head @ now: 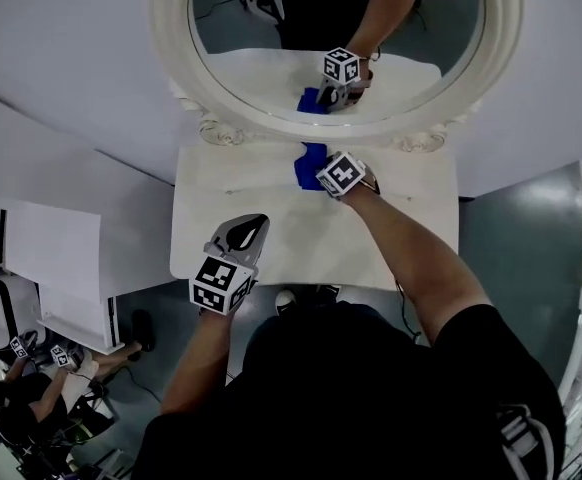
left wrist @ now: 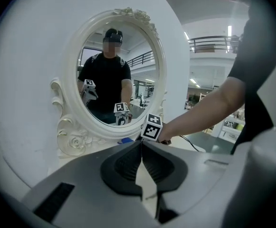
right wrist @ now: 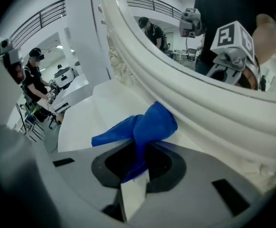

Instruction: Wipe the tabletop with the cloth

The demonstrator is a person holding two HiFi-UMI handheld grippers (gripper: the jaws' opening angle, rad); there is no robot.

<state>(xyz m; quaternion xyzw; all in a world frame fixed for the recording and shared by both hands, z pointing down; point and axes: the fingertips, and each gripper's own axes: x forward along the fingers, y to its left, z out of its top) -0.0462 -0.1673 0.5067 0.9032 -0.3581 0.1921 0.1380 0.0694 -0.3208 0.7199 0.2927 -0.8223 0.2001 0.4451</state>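
The blue cloth [head: 308, 161] sits at the very back of the white counter [head: 411, 230], bunched up against the foot of the oval mirror's [head: 185, 80] carved frame. The right hand-held gripper [head: 320, 173] has it pinched: in the right gripper view a twisted fold runs down between the jaws while the rest bulges out ahead and trails off to the left. So the cloth lies straight ahead of that gripper, with the frame right behind it. Nearly all the bare top lies the other way, back toward the person and off to both sides, and I'd guess the next stroke has to pull along or away from the mirror, not push further in. The left hand-held gripper [head: 252, 227] hangs over the front left part of the counter, well apart from the cloth. Its jaws are pressed together at the tips with nothing between them, so the right arm is plainly the working one. From above, the marker cube and wrist cover much of the cloth, so I can't tell how much of it lies flat on the surface. The counter's near edge is hidden under the person's body.
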